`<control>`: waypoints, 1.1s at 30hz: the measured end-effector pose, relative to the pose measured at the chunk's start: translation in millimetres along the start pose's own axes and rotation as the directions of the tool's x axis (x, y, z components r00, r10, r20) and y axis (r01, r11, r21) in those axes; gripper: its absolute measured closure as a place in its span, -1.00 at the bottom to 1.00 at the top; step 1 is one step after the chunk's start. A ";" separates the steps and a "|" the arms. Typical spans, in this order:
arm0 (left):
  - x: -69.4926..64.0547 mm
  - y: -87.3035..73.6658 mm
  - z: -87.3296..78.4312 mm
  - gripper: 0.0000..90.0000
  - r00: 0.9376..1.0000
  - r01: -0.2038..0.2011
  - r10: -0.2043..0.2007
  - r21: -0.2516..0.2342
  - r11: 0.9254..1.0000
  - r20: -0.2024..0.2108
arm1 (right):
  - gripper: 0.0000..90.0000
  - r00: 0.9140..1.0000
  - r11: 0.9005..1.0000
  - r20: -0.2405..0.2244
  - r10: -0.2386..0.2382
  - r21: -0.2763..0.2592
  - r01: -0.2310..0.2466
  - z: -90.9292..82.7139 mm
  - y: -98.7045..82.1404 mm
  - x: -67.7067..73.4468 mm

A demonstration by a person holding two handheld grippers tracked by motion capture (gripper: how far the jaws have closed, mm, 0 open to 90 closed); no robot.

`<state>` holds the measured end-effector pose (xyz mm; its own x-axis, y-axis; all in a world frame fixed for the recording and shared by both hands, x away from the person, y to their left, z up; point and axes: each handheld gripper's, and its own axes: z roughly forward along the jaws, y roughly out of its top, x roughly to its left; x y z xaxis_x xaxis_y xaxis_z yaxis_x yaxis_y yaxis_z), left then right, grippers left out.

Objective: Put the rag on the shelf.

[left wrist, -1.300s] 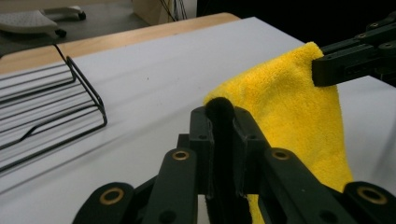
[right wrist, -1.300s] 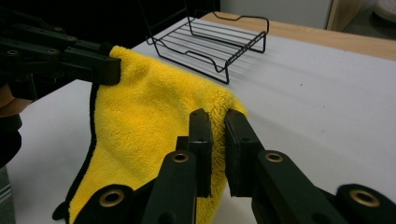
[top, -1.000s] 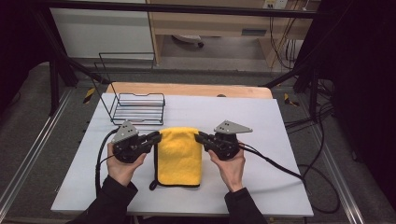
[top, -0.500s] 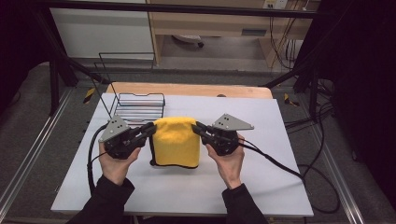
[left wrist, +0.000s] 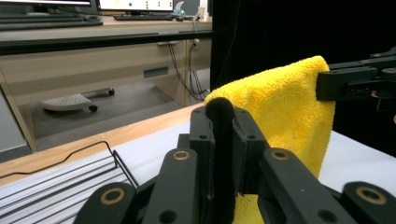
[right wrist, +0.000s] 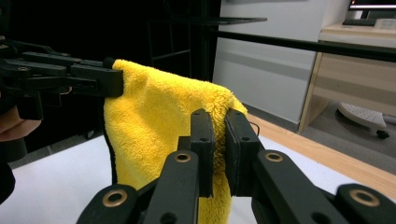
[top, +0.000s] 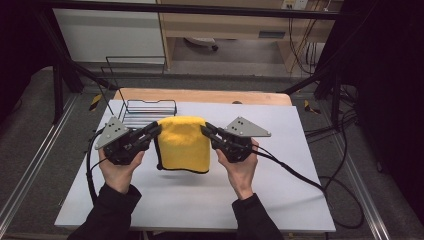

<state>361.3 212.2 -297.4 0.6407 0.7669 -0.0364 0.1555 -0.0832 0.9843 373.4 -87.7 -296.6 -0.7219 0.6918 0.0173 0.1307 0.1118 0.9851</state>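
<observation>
Yellow microfibre towel (top: 184,145), soft, light and limp, hangs folded just in front of the wire rack (top: 149,111); left gripper (top: 154,131) and right gripper (top: 207,131) each clamp a top corner, the best holds.

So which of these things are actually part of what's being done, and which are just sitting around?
In use:
yellow towel, hanging folded
left gripper, shut on one top corner
right gripper, shut on the other

Lying about:
wire rack
white table
wooden board behind
</observation>
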 end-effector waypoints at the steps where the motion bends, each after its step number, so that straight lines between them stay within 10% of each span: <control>1: 1.2 1.4 -0.6 0.79 1.000 0.002 -0.002 -0.007 1.000 -0.001 | 0.85 1.000 1.000 0.001 -0.001 -0.007 0.001 0.4 1.2 0.6; 33: 60.2 36.4 -24.0 0.79 0.995 -0.022 0.012 -0.098 0.995 -0.099 | 0.85 0.998 0.991 0.010 -0.070 -0.110 0.070 57.0 44.9 25.3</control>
<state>387.4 270.6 -259.7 0.5648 0.8252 -0.0074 0.0672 -0.0371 0.9970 399.7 -24.4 -261.7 -0.7227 0.6892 -0.0531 0.0040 0.0810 0.9967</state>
